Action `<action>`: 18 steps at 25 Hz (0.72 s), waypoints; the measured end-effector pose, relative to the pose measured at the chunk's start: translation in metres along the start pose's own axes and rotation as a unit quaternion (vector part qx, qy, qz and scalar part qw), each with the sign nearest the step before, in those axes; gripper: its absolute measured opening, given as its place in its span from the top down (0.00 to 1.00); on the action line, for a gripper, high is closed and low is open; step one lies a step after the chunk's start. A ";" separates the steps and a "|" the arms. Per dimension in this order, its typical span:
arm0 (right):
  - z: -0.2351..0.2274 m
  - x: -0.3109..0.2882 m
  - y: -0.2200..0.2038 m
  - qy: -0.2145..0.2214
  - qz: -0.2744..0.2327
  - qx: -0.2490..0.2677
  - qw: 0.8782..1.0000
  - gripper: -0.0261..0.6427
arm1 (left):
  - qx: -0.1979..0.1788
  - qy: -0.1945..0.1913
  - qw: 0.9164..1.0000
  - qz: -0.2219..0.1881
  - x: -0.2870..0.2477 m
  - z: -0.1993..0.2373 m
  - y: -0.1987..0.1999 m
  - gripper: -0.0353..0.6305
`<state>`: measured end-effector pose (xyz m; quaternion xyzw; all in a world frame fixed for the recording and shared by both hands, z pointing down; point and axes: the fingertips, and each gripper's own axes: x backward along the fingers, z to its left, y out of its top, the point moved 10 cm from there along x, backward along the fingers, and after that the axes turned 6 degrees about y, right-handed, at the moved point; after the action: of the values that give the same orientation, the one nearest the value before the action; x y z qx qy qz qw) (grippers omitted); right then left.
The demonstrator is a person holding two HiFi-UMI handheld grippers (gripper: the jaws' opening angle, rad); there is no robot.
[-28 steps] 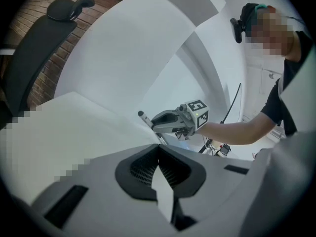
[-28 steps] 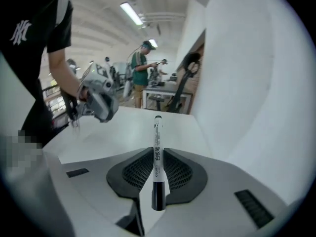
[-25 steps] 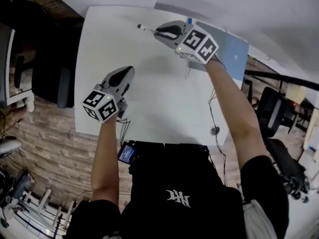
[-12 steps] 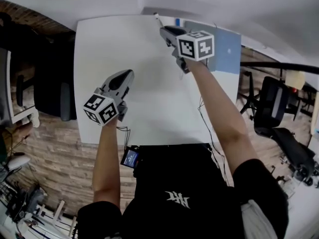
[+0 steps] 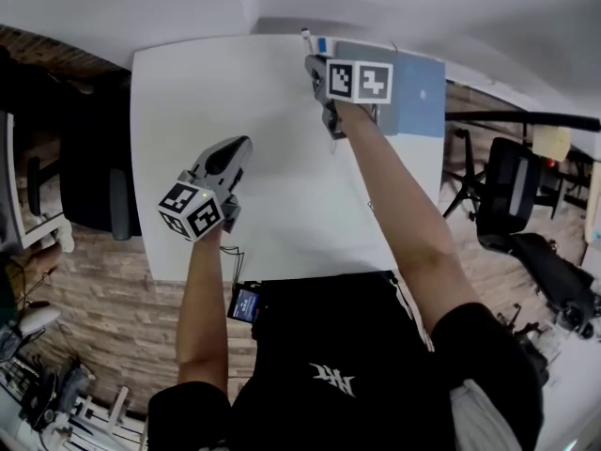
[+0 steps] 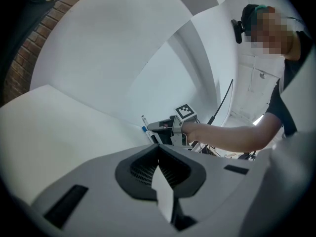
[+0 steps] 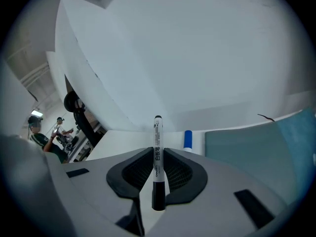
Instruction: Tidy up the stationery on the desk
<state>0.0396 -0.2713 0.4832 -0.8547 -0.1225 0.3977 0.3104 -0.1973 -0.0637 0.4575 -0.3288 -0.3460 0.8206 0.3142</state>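
Beside a blue pen (image 7: 187, 138), right gripper (image 7: 157, 154) jaws pinch a marker (image 7: 157, 132); left gripper (image 6: 159, 149) jaws touch.

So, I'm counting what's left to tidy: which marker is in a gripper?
The black-capped marker, clamped in the right gripper. The blue-capped marker lies free on the desk beside the mat.

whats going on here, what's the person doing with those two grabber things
A person is tidying a white desk with a gripper in each hand. The right gripper is clamped on a white marker with a black end, at the desk's far edge beside a blue-capped marker and a flat blue-grey pad. The left gripper is shut and empty, above the desk.
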 end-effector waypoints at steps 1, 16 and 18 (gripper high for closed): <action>-0.002 -0.001 -0.002 -0.007 0.002 -0.004 1.000 0.83 | 0.000 0.000 1.000 0.000 -0.001 0.000 0.000 0.94; -0.006 -0.018 -0.010 -0.085 0.035 -0.039 0.995 0.83 | 0.006 0.000 1.000 0.001 -0.003 0.003 -0.005 0.94; -0.005 -0.020 -0.013 -0.095 0.049 -0.046 0.993 0.83 | 0.006 -0.002 1.000 0.000 -0.004 0.002 -0.004 0.94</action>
<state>0.0310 -0.2729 0.5059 -0.8312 -0.1276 0.4860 0.2378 -0.1951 -0.0646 0.4629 -0.3254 -0.3419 0.8234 0.3151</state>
